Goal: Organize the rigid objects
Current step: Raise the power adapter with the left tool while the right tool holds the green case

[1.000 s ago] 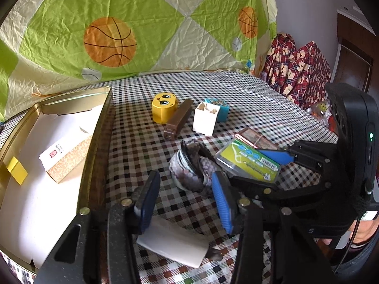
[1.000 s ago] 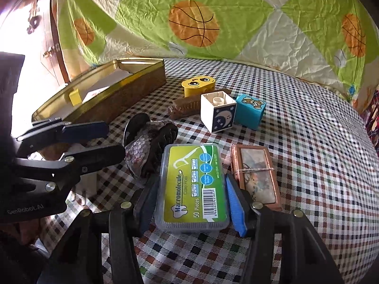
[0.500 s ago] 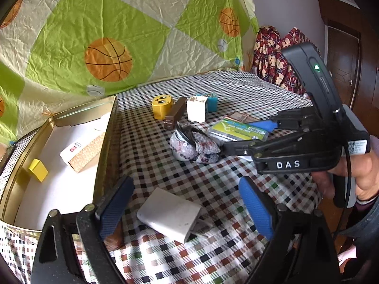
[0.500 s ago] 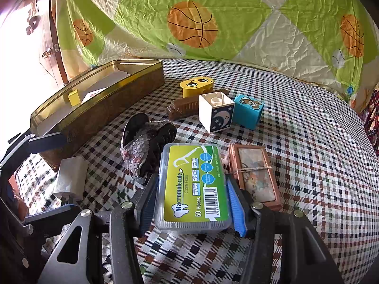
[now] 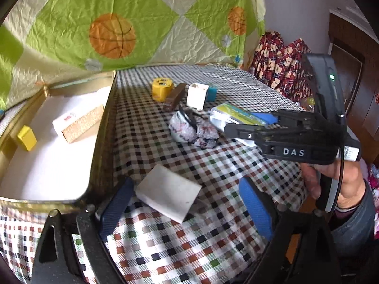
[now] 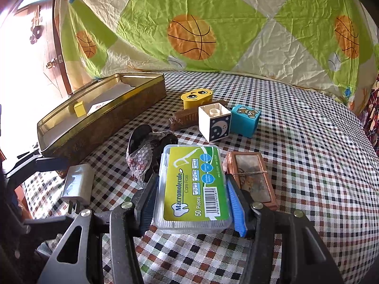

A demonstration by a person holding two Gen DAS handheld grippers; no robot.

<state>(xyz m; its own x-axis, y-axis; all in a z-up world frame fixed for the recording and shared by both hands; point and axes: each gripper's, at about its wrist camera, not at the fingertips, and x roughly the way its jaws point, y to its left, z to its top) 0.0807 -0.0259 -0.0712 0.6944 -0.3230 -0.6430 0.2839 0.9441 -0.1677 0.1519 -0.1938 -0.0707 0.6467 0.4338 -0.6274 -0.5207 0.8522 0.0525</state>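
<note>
My left gripper [image 5: 186, 207] stands open and wide over the checked cloth. A white charger plug [image 5: 168, 195] lies flat between its blue pads [image 5: 255, 206], nearer the left one, and is not gripped. The same plug [image 6: 78, 184] shows at the left of the right wrist view. My right gripper [image 6: 192, 203] is shut on a clear floss pick box [image 6: 193, 187] with a green and yellow label, held just above the cloth. In the left wrist view that floss box [image 5: 234, 116] sits in the right gripper at mid right, with a hand under it.
A long gold tin [image 5: 104, 127] on the left holds a yellow block [image 5: 26, 138] and a paper carton [image 5: 78, 123]. On the cloth lie a patterned pouch [image 6: 144, 153], a yellow face block [image 6: 196, 98], a brown bar [image 6: 183, 119], a white moon cube [image 6: 215, 124], a blue bear cube [image 6: 245, 119] and a brown framed box [image 6: 251, 177].
My left gripper has opened wide and drawn back from the pouch, so the charger now lies between its pads. The right gripper stays shut on the floss box, hardly moved.
</note>
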